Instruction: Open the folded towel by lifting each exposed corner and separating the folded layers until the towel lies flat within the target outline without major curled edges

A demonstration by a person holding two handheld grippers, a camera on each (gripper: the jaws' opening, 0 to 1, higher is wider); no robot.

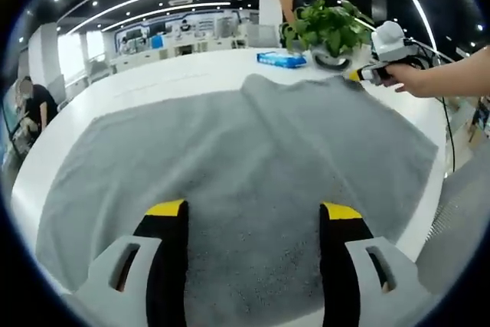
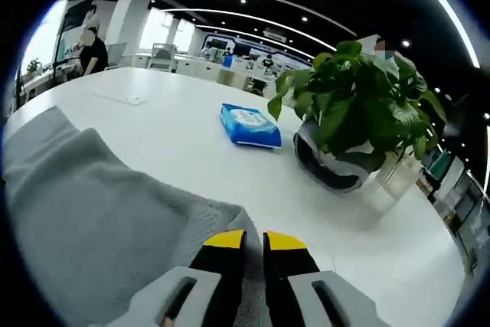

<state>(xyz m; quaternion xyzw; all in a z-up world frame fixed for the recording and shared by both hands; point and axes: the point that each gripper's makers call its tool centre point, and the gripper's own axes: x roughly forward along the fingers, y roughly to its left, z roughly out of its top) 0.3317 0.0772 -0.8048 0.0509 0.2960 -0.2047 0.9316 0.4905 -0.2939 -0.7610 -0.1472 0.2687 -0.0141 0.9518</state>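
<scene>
A grey towel [image 1: 253, 143] lies spread over the white round table [image 1: 176, 74], with a raised fold running toward its far corner. My left gripper [image 1: 254, 210] is open just above the towel's near part, its yellow-tipped jaws wide apart with nothing between them. The right gripper [image 1: 366, 74], held by a hand, pinches that far corner near the plant. In the right gripper view, my right gripper [image 2: 255, 241] has its jaws nearly together on the towel's corner [image 2: 243, 221], and the rest of the towel [image 2: 84, 204] stretches away to the left.
A potted green plant [image 2: 348, 124] stands on the table close ahead of the right gripper, beside a blue packet [image 2: 249, 126]. The plant [image 1: 331, 28] and blue packet [image 1: 281, 59] sit beyond the towel's far edge. People stand and sit around the room's edges.
</scene>
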